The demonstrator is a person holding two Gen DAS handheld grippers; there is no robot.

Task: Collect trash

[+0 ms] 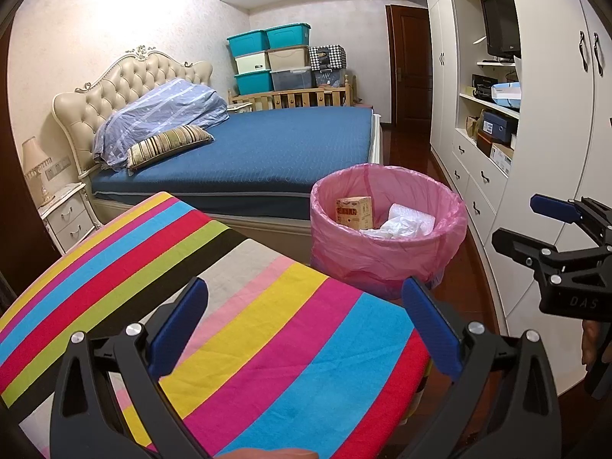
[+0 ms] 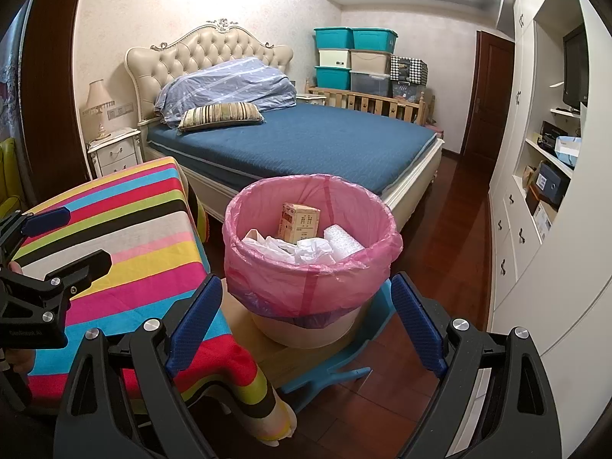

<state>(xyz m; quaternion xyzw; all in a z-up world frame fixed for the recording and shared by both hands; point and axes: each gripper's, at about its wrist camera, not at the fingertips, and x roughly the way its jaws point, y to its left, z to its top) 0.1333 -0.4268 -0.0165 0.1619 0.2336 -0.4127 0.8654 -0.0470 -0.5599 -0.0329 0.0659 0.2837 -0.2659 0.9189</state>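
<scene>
Trash lay already inside the pink-lined bin [image 2: 311, 246], which stood at twelve o'clock ahead of your right claw [image 2: 306, 329] and at one o'clock from your left claw [image 1: 304, 325]: a small carton [image 2: 299, 223] stood upright against the far wall of the liner, with crumpled white plastic [image 2: 306, 250] and a white foam roll [image 2: 342, 244] beside it. No further piece of trash showed on the striped counter [image 1: 244, 329] in either view.

Risk, as judged: the bin rested on a low blue-edged stool [image 2: 336, 369] rather than on the floor, so a push against its rim could have tipped it off and spilled the contents. The thin liner hung loosely over the rim and could have torn or slipped had a pad caught it. The counter's cloth hung loose at its corner near the bin, and a claw passing at nine o'clock of the bin could have dragged it.

Your left claw stood spread wide over the counter, holding nothing and touching nothing visible. Your right claw was likewise spread wide and empty, its pads framing the bin's base without contact.
</scene>
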